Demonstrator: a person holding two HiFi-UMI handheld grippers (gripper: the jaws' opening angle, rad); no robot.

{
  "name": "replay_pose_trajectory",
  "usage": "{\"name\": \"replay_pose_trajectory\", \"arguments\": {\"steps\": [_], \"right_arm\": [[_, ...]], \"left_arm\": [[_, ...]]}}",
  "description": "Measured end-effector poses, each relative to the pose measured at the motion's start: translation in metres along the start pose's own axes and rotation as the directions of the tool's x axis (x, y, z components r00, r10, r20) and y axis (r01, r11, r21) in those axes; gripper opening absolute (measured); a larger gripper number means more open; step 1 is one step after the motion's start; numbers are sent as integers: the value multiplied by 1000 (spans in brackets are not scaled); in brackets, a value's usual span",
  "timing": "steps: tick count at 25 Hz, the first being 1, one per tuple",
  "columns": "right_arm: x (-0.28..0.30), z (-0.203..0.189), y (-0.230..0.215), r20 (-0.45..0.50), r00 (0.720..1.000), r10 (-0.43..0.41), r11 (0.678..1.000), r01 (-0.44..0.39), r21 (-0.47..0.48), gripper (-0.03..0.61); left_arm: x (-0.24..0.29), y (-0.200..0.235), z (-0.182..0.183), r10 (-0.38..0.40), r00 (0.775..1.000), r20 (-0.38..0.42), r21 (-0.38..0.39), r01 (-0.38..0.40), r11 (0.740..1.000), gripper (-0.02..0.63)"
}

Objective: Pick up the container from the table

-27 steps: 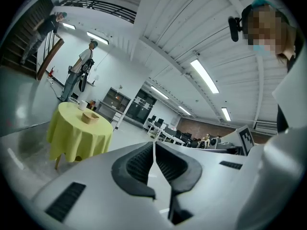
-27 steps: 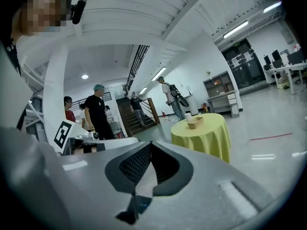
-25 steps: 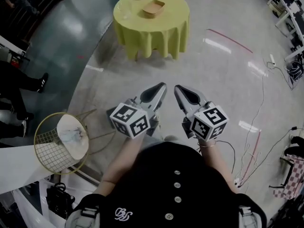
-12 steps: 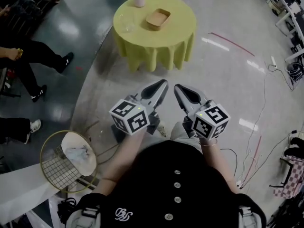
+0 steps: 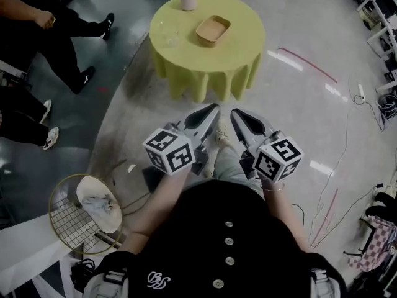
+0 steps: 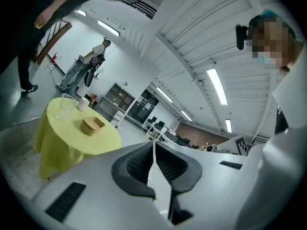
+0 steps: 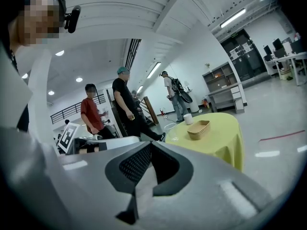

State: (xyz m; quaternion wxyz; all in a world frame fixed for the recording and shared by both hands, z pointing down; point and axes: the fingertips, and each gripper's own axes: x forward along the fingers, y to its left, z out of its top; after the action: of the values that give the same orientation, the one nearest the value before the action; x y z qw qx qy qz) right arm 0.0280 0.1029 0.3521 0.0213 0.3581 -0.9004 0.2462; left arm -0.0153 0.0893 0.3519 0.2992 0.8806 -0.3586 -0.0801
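Observation:
A tan rectangular container [image 5: 213, 29] lies on a round table with a yellow-green cloth [image 5: 239, 48], ahead of me across the floor. It also shows as a stack-like tan container [image 6: 92, 126] in the left gripper view and as the container [image 7: 198, 129] in the right gripper view. My left gripper [image 5: 213, 111] and right gripper [image 5: 236, 114] are held side by side in front of my body, well short of the table. Both are shut with nothing between the jaws.
On the table stand a clear glass [image 5: 169, 33] and a pale cup [image 5: 187, 0]. A wire basket [image 5: 80, 213] with a cloth sits on the floor at my left. People's legs [image 5: 43, 30] are at the upper left. Cables [image 5: 332, 194] trail on the floor at right.
I have walked forward: the table has come closer and lower in the head view, the wire basket slid back. Both grippers keep their pose, still shut.

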Motion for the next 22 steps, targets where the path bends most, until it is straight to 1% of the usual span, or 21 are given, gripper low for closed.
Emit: {"name": "replay_pose_trajectory", "arguments": {"steps": [8,12,17,22], "right_arm": [[50,32,-65,9,1000,7,1000,-7,14,5],[77,48,-94,-21,1000,12,1000,-12,15,5],[110,67,-114,-40,999,31,999,-31,8,5],[138,82,-143,-89,995,45,999,-44,11,5]], "left_arm": [[55,50,26,42,999,6,-6,-42,999,25],[82,70,46,60,998,18,-11,-60,998,25],[103,93,72,87,995,42,1,-87,996,25],[131,120,92,146,988,59,-12,-145,989,25]]}}
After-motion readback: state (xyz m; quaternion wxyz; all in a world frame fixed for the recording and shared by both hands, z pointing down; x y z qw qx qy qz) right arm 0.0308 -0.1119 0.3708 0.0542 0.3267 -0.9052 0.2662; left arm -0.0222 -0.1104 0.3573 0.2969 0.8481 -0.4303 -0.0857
